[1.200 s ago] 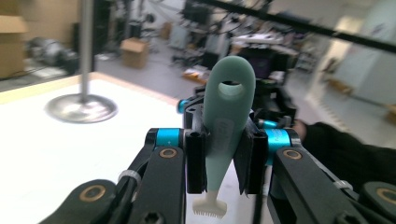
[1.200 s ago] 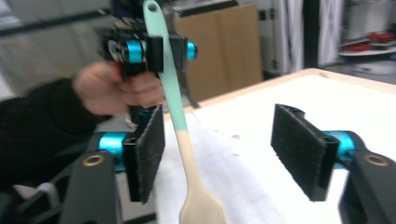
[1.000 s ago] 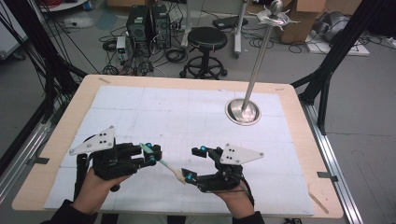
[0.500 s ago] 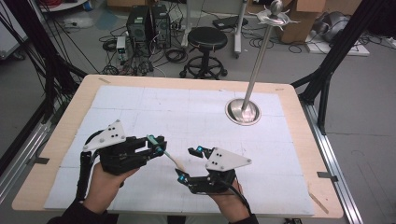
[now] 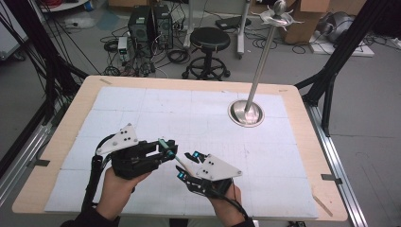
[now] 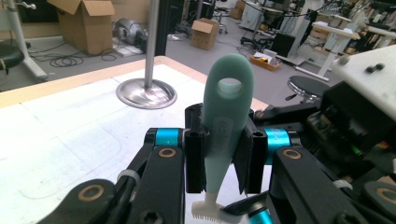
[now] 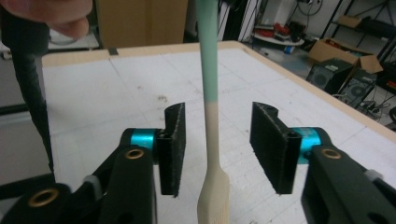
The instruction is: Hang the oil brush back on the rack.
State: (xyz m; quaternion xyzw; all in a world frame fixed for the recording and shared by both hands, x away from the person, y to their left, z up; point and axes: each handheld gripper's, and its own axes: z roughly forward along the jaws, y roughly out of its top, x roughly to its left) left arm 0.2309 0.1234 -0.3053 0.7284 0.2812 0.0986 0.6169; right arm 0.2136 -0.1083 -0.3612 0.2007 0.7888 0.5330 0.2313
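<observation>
Two grippers share one toothbrush (image 6: 227,121) above the counter (image 5: 283,161): left gripper (image 6: 224,161) clamps its green handle, while right gripper (image 7: 217,149), fingers (image 7: 175,147) closing but not yet touching, straddles the neck, so handover remains unfinished.

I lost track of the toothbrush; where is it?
In the high view the toothbrush spans between both grippers at the table's near edge: left gripper clamps its green handle, its head between the right gripper's open jaws.

A lab or workshop: computer towers (image 5: 151,26), cables (image 5: 118,52), cardboard boxes (image 6: 86,23) and a stool (image 5: 208,45) surround the tabletop (image 5: 189,82).
</observation>
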